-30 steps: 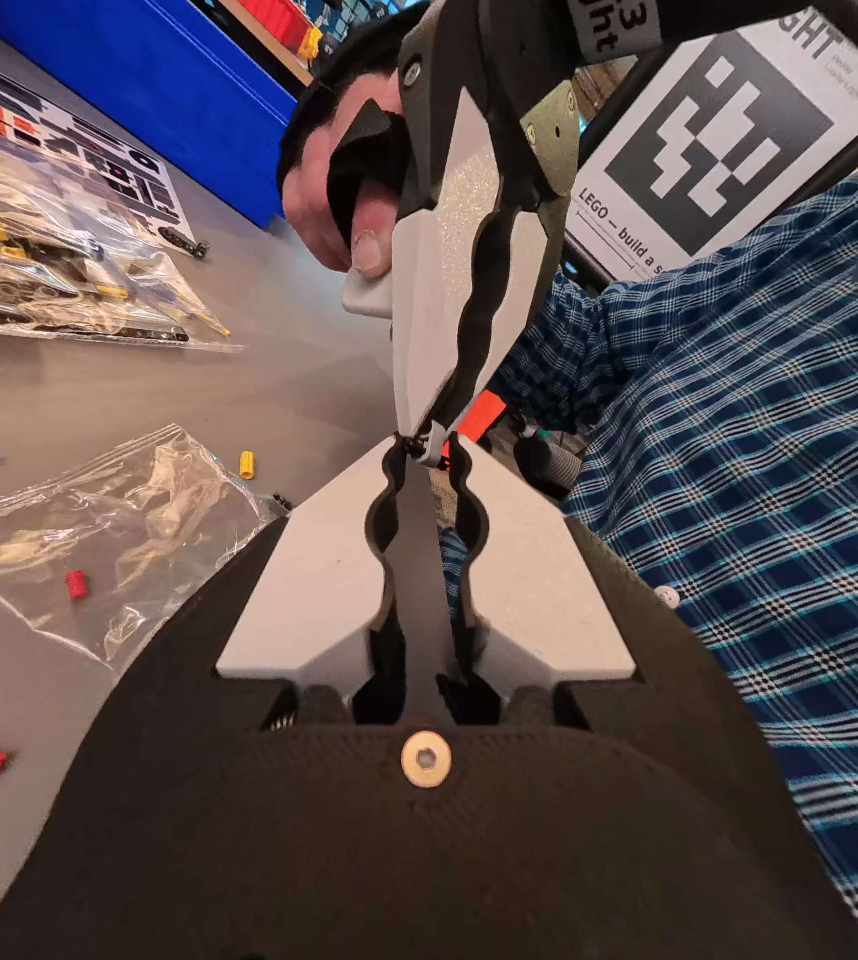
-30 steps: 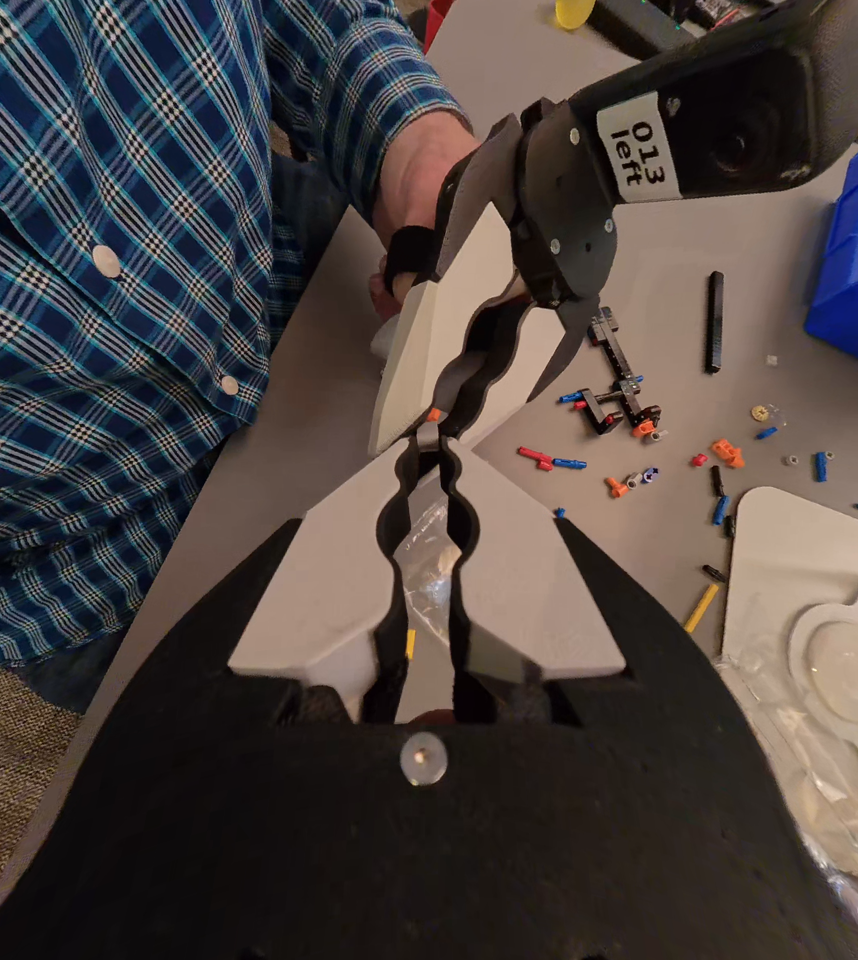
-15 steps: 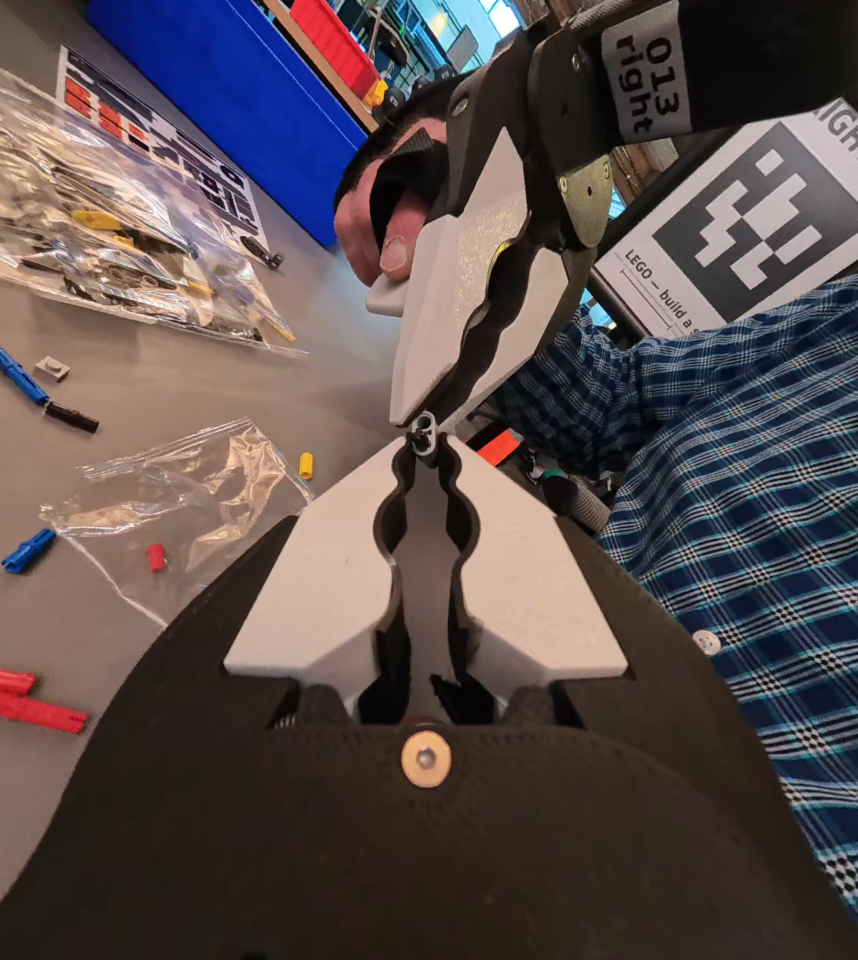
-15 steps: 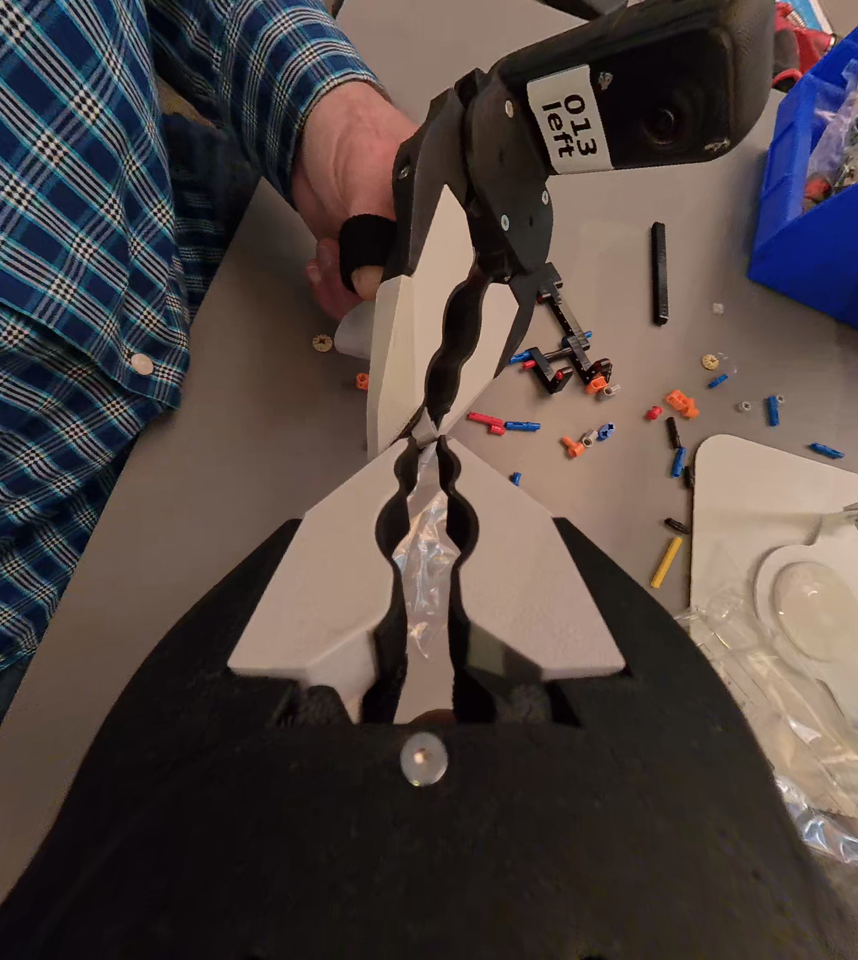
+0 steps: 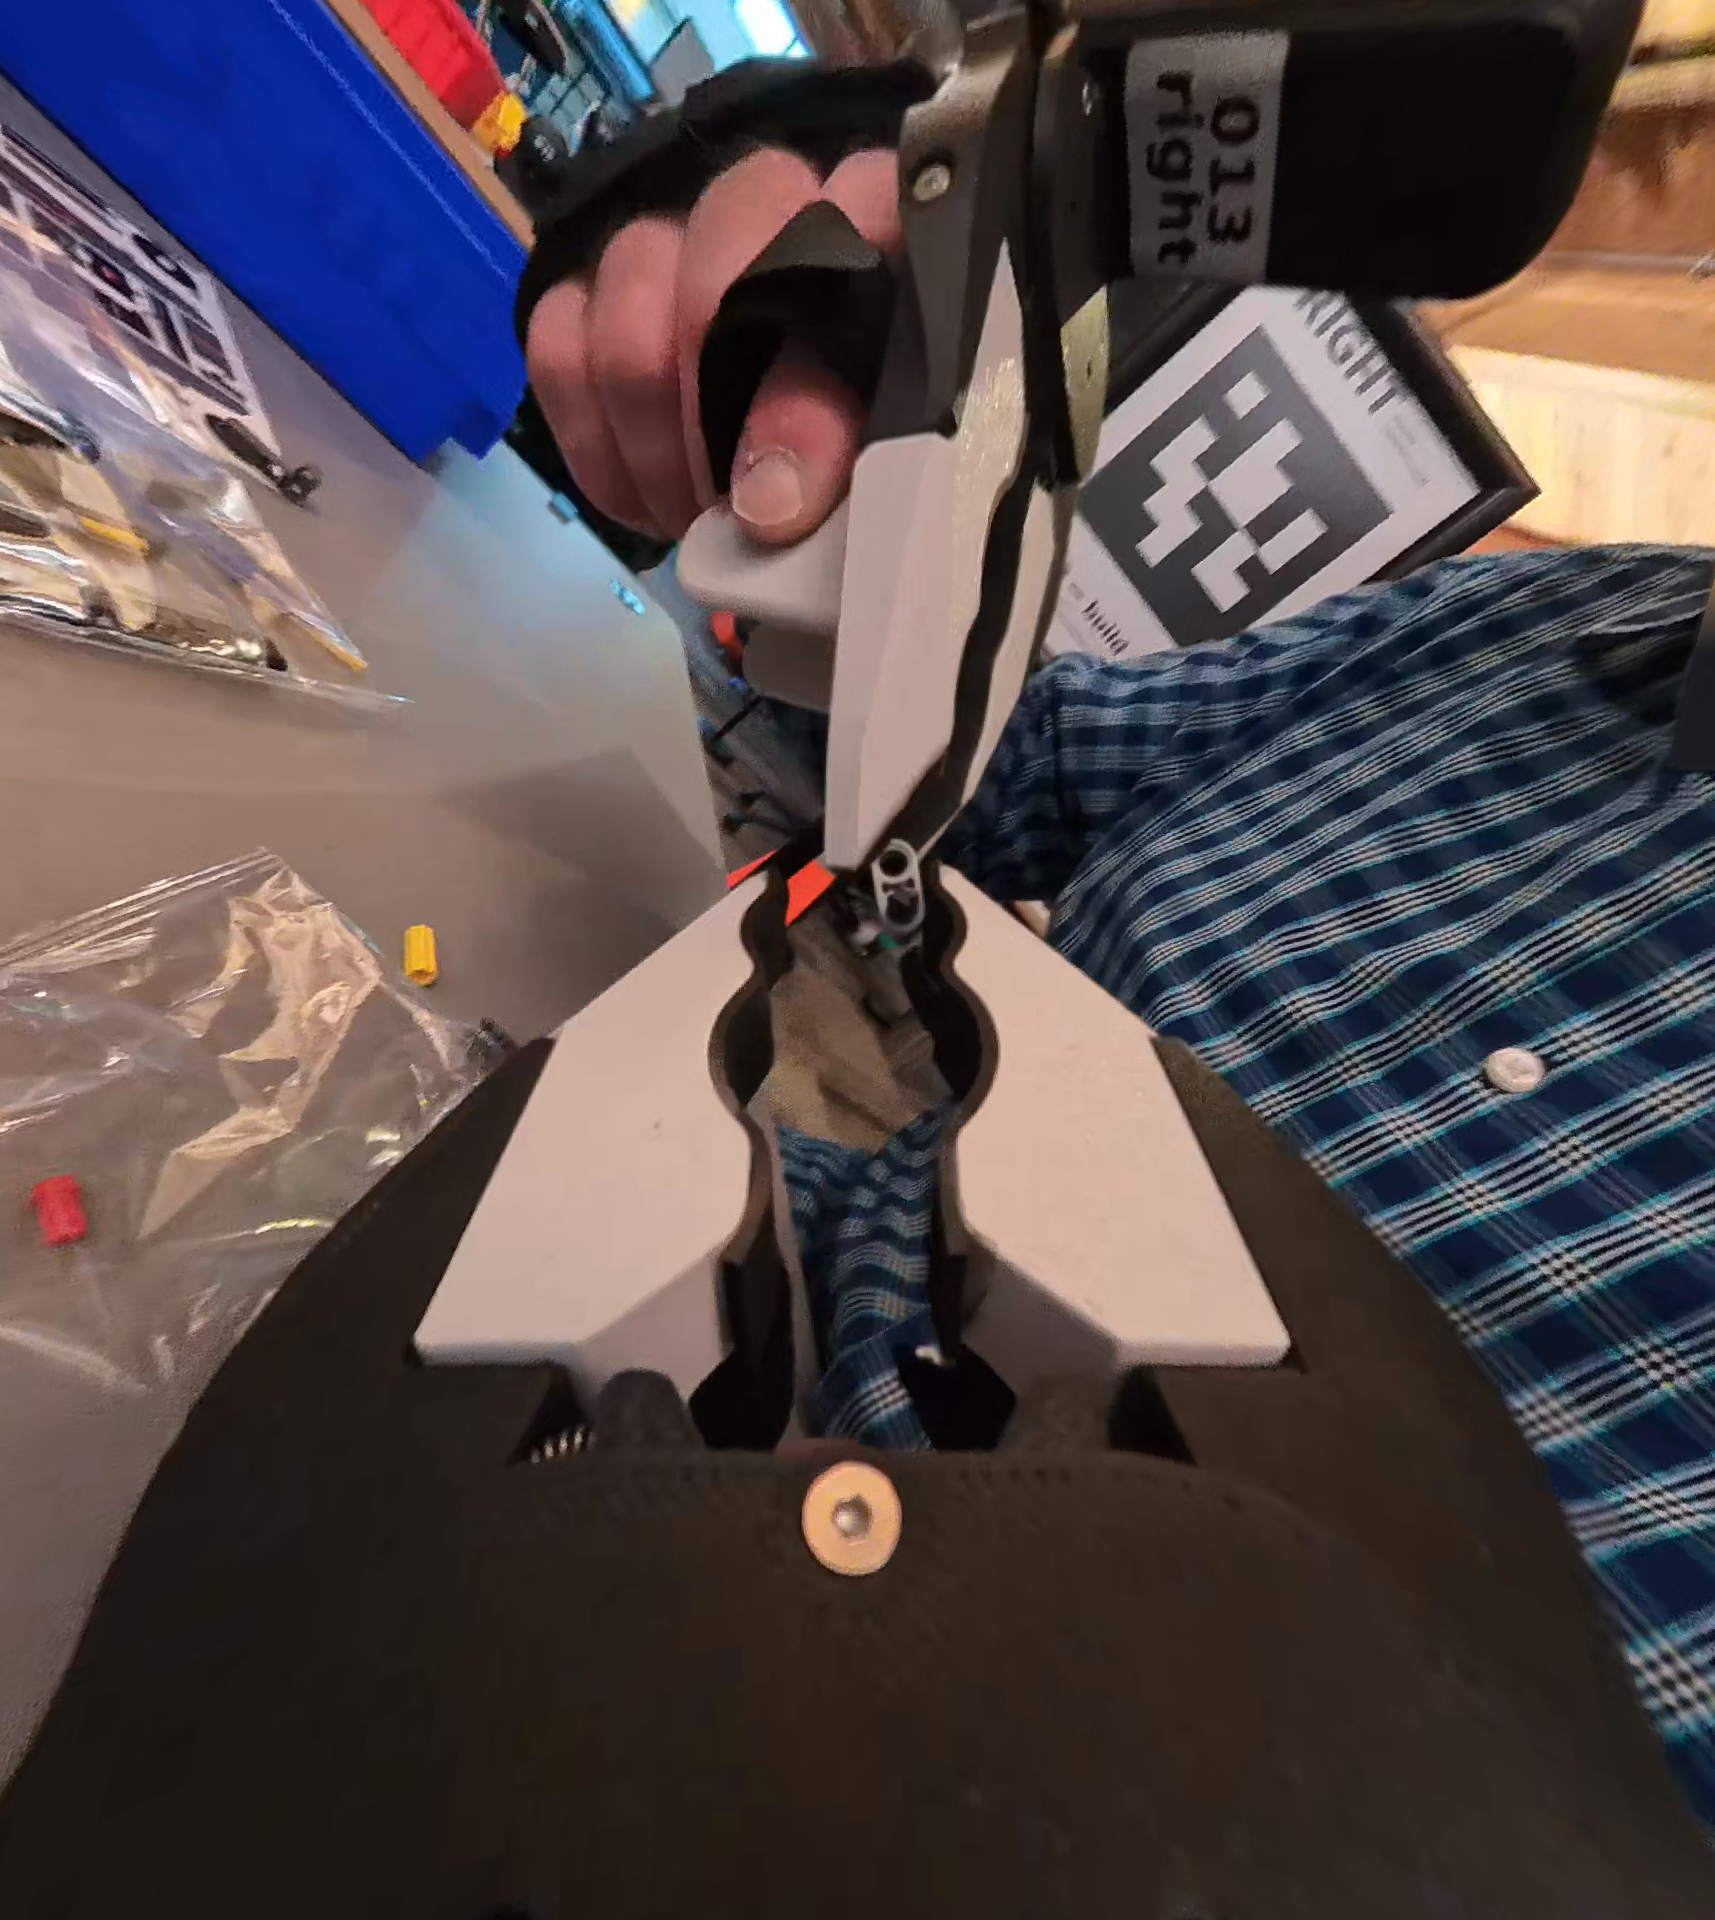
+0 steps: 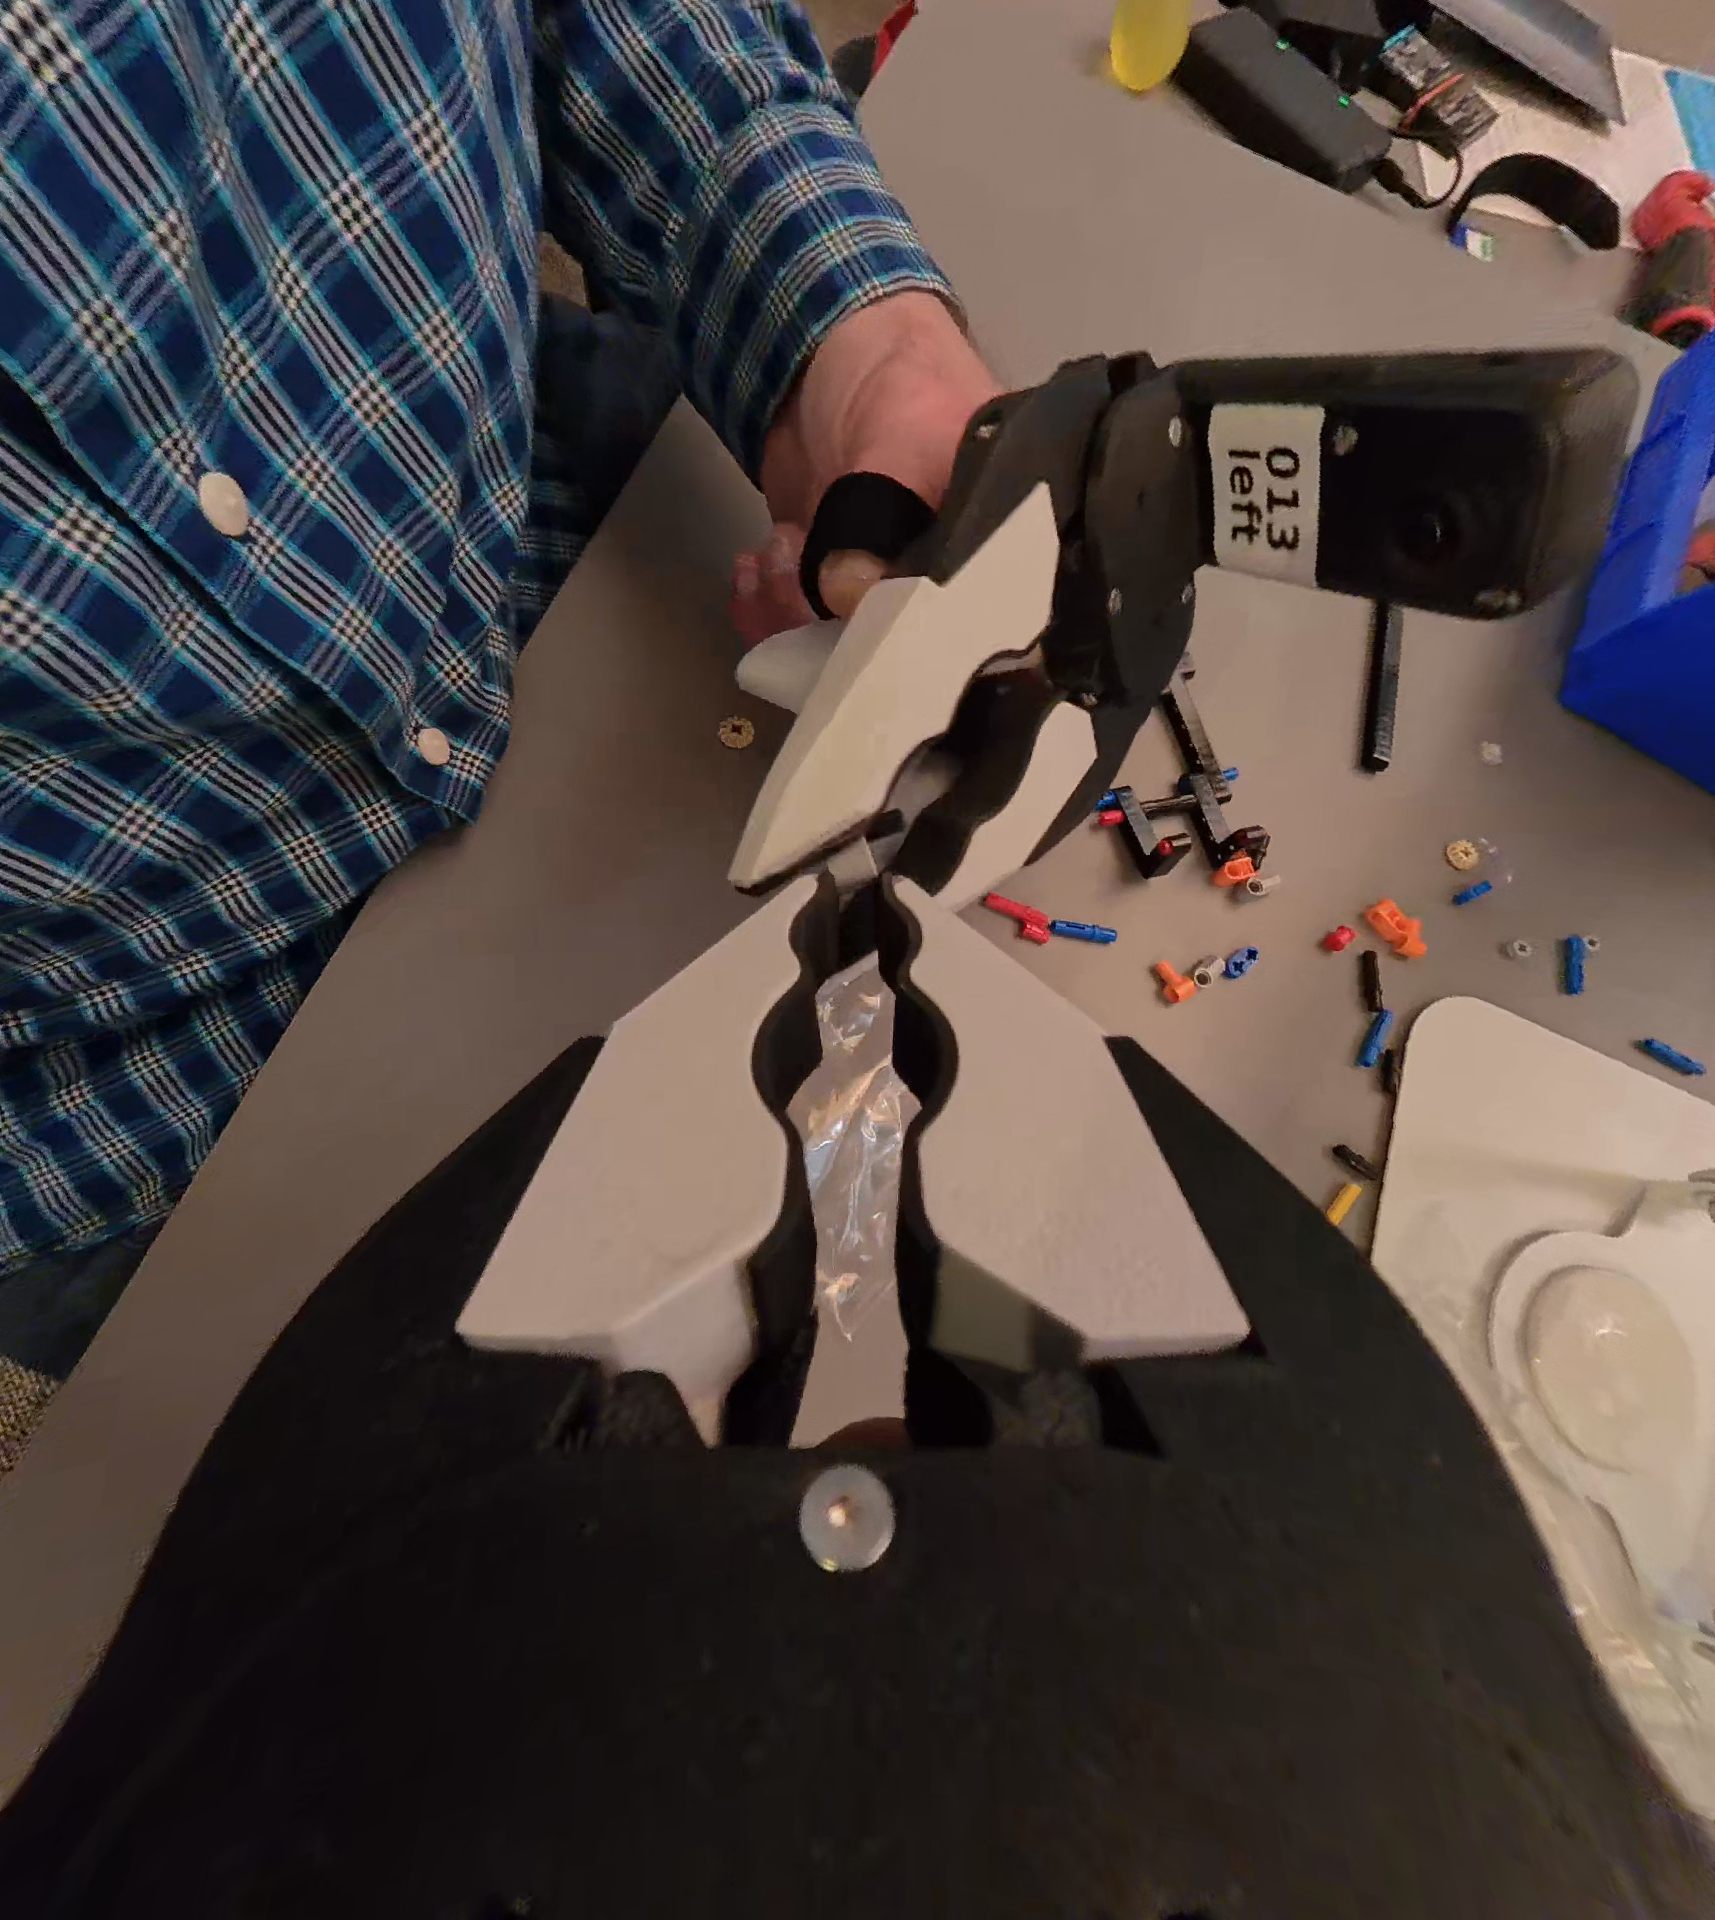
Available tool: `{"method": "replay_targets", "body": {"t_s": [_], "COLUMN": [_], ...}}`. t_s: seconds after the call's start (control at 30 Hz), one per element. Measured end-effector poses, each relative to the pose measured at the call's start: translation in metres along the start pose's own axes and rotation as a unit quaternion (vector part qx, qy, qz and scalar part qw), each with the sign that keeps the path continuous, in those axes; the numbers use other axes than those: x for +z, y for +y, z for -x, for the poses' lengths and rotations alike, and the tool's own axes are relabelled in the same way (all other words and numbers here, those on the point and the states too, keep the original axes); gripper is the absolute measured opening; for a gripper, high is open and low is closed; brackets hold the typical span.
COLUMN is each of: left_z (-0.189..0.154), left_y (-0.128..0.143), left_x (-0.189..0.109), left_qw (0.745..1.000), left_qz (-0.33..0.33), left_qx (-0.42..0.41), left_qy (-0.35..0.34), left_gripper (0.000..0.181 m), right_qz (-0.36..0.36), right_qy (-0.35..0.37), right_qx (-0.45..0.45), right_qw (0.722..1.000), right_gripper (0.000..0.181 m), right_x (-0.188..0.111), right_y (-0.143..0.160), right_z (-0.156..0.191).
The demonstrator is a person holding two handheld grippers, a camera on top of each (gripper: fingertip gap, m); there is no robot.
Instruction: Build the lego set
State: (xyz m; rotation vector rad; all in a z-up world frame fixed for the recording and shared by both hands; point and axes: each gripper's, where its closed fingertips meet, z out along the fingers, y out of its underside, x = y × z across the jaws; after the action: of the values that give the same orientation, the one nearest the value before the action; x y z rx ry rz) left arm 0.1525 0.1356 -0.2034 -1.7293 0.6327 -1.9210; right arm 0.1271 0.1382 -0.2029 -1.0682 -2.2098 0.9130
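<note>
Item: small grey lego connector [image 5: 897,881], held in mid-air above the bench [image 6: 541,914] at its near edge.

Left hand-held gripper [image 5: 858,914]: tips slightly apart, apparently releasing.

Right hand-held gripper [image 6: 858,883]: clamped on connector.

Risk: shallow tip-pinch; twisting could drop it off the edge.

Blue plaid shirt [image 6: 209,416]; grey table [image 6: 1092,260]; blue bin [image 5: 240,197]; small grey connector [image 5: 897,881]

Left gripper [image 5: 853,904]: jaws standing slightly parted at the tips, pointing up toward the right gripper [image 5: 884,852]. Right gripper: descending tip-to-tip against the left, its jaws nearly closed. Right hand [image 5: 687,384]: gripping the handle, thumb pressing the grey trigger. Left hand [image 6: 863,488]: wrapping its handle, finger through a black strap.
</note>
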Motion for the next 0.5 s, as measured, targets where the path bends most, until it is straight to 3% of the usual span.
{"method": "replay_targets", "body": {"t_s": [0.37, 0.5], "left_z": [-0.028, -0.029], "left_y": [-0.009, -0.009], "left_x": [0.0, 0.001], "left_qw": [0.992, 0.991], "left_qz": [-0.036, -0.047], "left_qx": [-0.045, -0.045], "left_qy": [0.111, 0.121], "left_gripper": [0.015, 0.013], "right_qz": [-0.025, -0.031], "right_qy": [-0.054, -0.063], "right_qx": [-0.026, -0.028], "right_qw": [0.998, 0.997], "right_gripper": [0.005, 0.005], "right_x": [-0.007, -0.006], "right_y": [-0.016, -0.016], "right_z": [0.011, 0.012]}}
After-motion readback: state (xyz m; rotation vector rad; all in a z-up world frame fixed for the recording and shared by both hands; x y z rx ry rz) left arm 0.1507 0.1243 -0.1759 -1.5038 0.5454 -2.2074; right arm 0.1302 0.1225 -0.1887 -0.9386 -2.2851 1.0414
